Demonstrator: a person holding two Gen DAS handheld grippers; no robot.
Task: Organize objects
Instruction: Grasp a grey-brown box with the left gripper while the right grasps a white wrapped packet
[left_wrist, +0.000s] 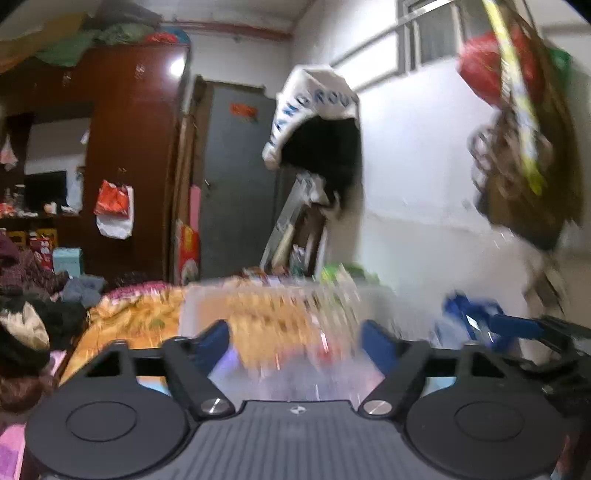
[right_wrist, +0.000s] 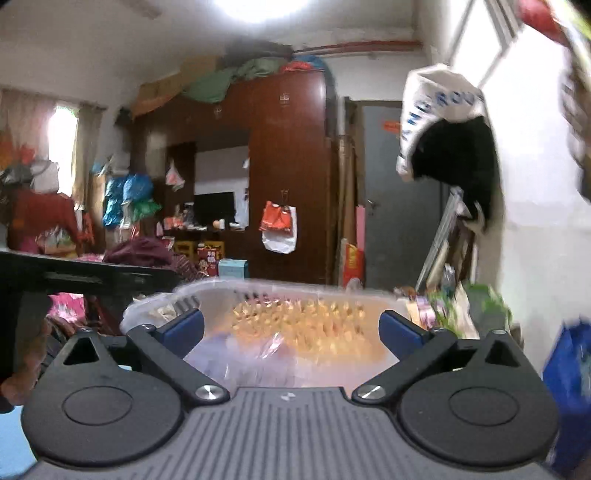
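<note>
**Bright overhead glare, heavy smear in the foreground**

We are seeing a ceiling lamp (right_wrist: 258, 5) blowing out to pure white at the top of the right wrist view, and its reflection is glinting on the brown wardrobe (left_wrist: 176, 66) in the left view. The right-hand wall (left_wrist: 424, 177) is washing out pale. Motion blur is smearing the clear plastic basket (right_wrist: 295, 291) and the hanging bags (left_wrist: 517, 122), while the far room is staying fairly sharp. Fisheye bending is curving the edges, and the corners are darkening.
</note>
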